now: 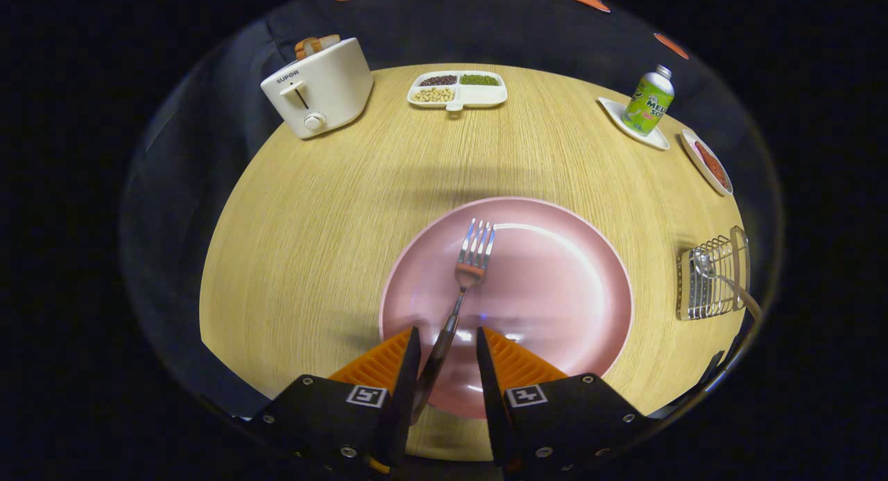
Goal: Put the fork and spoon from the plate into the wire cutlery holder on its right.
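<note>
On the plate (555, 287) we find the fork (466, 280) pointing straight ahead, its handle between the gripper's (447, 346) parted, untouching fingers.

We have one fisheye view, riding on the gripper (448, 342) and looking forward along its two fingers, angled down at the wooden table (312, 210) from fairly close above the near edge. The pink plate (555, 287) sits just ahead of the fingers, large and near; the toaster (319, 85) and divided dish (458, 89) lie far off across the table, against the booth wall
</note>
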A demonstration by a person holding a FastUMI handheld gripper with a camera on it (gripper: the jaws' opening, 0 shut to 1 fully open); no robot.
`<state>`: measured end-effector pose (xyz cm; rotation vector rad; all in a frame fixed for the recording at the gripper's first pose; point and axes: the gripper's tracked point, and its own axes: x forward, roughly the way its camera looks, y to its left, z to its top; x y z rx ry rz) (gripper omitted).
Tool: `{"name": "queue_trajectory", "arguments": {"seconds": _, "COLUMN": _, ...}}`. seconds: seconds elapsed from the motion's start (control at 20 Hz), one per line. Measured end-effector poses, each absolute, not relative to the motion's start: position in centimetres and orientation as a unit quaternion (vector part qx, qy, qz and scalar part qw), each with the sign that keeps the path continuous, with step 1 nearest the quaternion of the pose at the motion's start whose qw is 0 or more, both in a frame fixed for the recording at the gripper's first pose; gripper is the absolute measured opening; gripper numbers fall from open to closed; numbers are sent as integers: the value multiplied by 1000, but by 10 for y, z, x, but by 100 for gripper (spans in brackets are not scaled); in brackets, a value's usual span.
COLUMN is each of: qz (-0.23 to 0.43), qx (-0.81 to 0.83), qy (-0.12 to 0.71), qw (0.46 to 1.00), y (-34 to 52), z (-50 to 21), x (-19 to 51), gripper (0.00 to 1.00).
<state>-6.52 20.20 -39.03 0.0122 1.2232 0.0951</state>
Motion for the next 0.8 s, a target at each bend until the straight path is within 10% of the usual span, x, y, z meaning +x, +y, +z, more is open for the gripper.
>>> {"name": "queue_trajectory", "arguments": {"seconds": 0.35, "qz": 22, "qx": -1, "qy": 609, "qw": 793, "y": 191, "z": -404, "x": -76, "gripper": 15}}
{"name": "queue_trajectory", "arguments": {"seconds": 0.8, "qz": 39, "qx": 5, "qy": 573, "qw": 819, "y": 166, "z": -381, "x": -68, "gripper": 3}}
